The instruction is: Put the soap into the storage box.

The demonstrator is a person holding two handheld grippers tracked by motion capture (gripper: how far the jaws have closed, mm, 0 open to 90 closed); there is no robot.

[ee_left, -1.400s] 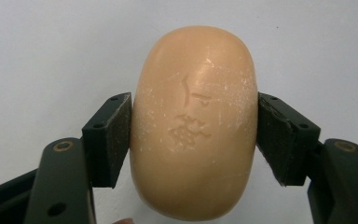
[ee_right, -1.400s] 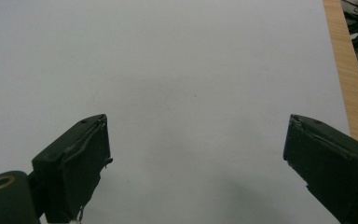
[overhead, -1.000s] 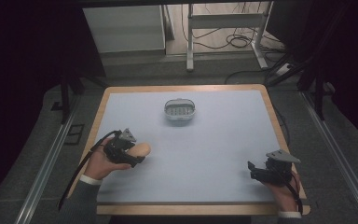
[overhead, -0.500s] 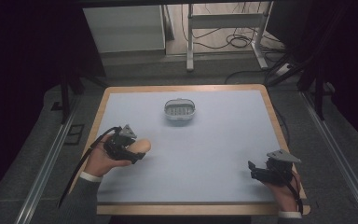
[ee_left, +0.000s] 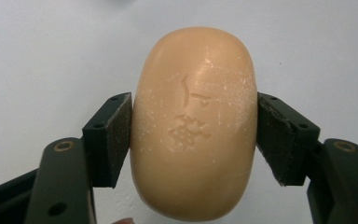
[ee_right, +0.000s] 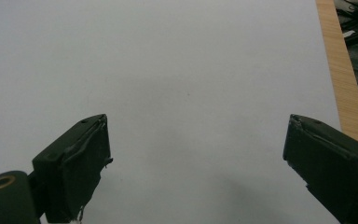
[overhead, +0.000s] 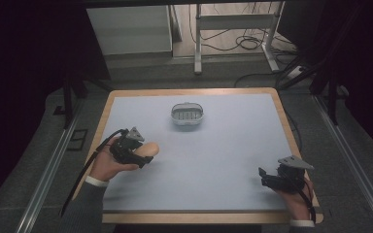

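- Now your left gripper (overhead: 143,154) clamps the soap (overhead: 148,148) at the left of the high view, low over the table (overhead: 233,160); both pads press the bar's flanks in the left gripper view, where the soap (ee_left: 194,123) stands between the jaws.
- Its long axis runs straight out along the jaws, away from your hand; the grip sits across the short width, near the bar's middle, with the far end jutting well past the pads (ee_left: 108,140).
- From the soap, the dish (overhead: 187,115) lies toward the upper centre of the high view, up and to the right and well apart. Likely that is where the bar belongs, so the coming move would carry it up-frame and rightward.
- Your left hand (overhead: 108,165) is the nearer one to the dish; your right gripper (overhead: 267,178) waits at the lower right of the frame, jaws wide with only bare table between them in the right gripper view.
- Against the frame a second back, the soap and left gripper sit at much the same spot, barely shifted; the right gripper has not budged, and the dish is where it was.
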